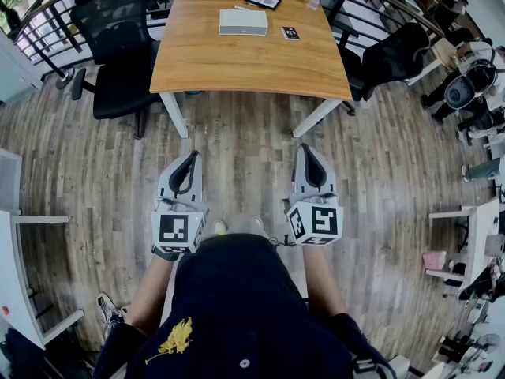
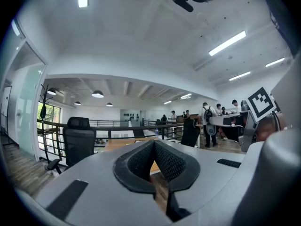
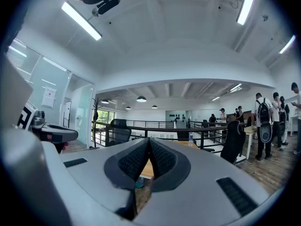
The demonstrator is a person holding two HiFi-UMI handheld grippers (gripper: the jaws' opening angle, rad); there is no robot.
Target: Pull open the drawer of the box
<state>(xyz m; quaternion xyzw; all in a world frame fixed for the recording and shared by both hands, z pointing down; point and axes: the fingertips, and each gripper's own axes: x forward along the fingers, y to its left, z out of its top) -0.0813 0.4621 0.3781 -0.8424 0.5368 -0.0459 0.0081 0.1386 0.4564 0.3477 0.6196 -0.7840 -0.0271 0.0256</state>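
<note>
2 grippers are being held level by the body, the left gripper (image 1: pixel 192 158) and the right gripper (image 1: pixel 306 149), each with jaws pressed together on nothing. Beyond the plank floor (image 1: pixel 237 152), the white box (image 1: pixel 243 22) is lying far back on the wooden table (image 1: pixel 237 69), well apart from both. It is being judged light and slippery: bracing is advised while its drawer front, not discernible here, is being pulled. Office chairs (image 1: pixel 114 46) are flanking the table.

Table (image 1: pixel 237 65) smooth wood; floor (image 1: pixel 245 160) grey wood planks; box (image 1: pixel 243 22) matt white.
</note>
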